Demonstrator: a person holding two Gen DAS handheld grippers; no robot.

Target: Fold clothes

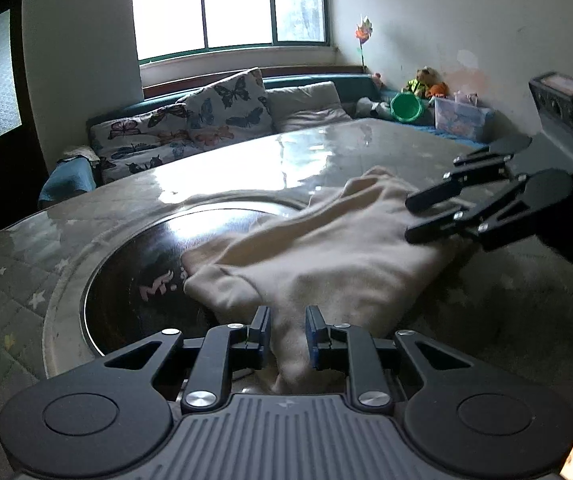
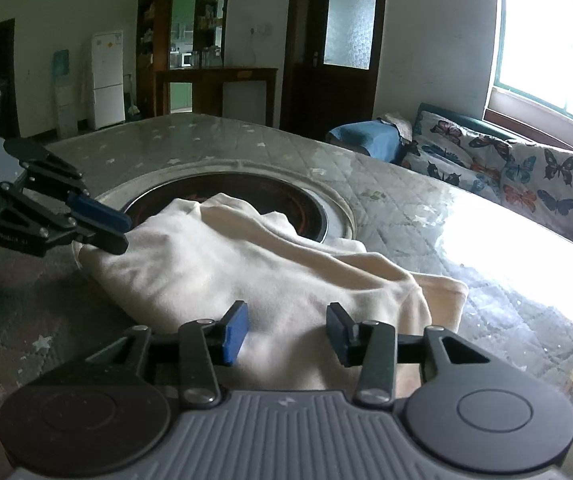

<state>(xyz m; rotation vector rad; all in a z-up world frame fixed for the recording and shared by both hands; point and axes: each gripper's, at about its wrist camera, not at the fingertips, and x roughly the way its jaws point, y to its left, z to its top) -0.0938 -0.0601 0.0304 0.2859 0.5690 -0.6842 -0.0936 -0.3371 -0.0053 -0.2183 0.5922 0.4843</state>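
Observation:
A cream garment [image 1: 326, 248] lies crumpled on the table, partly over the dark round inset [image 1: 138, 264]; it also shows in the right wrist view [image 2: 214, 264]. My left gripper [image 1: 287, 330] has its jaws narrowly apart with a bunch of the garment's near edge between them; it also shows in the right wrist view [image 2: 120, 232], pinching the cloth's left edge. My right gripper [image 2: 286, 332] is open, its fingers over the garment's near edge with cloth between them; it also shows in the left wrist view [image 1: 414, 218], at the garment's right side.
The table [image 2: 406, 216] has a quilted star-pattern cover under glossy film. A sofa with butterfly cushions [image 1: 222, 108] stands beyond it under a bright window. Toys and a green bucket [image 1: 406, 106] sit at the far right corner.

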